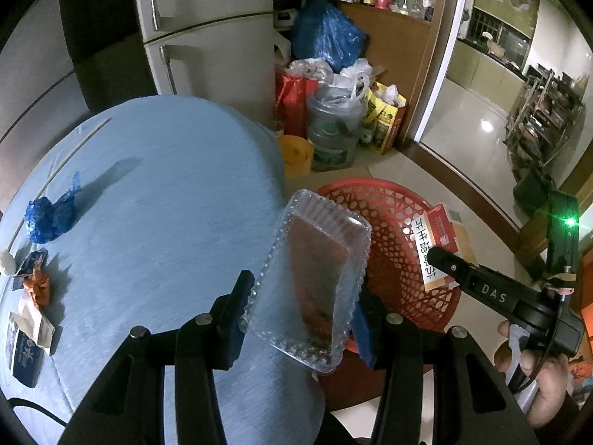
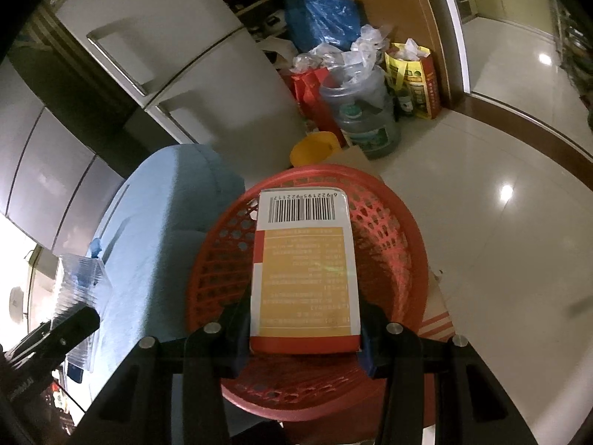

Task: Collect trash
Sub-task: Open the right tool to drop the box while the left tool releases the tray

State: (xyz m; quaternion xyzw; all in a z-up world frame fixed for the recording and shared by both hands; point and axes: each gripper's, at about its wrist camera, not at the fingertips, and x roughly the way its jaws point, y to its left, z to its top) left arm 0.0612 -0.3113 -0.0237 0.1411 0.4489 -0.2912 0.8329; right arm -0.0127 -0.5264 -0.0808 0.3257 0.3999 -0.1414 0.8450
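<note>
My left gripper [image 1: 300,319] is shut on a clear plastic tray [image 1: 311,282] with brown residue, held over the edge of the blue table [image 1: 166,193] beside the red mesh basket [image 1: 393,200]. My right gripper [image 2: 304,337] is shut on an orange and white carton [image 2: 305,263] with a barcode, held right above the red basket [image 2: 393,237]. In the left wrist view the right gripper [image 1: 441,259] holds the carton [image 1: 437,244] over the basket. The clear tray also shows at the left of the right wrist view [image 2: 79,282].
On the table's left lie a crumpled blue bag [image 1: 52,215], an orange wrapper [image 1: 39,285], paper scraps [image 1: 35,326] and a dark packet [image 1: 26,356]. A fridge [image 1: 207,33], bags, a water jug [image 1: 333,129] and a yellow bin [image 1: 296,154] stand behind.
</note>
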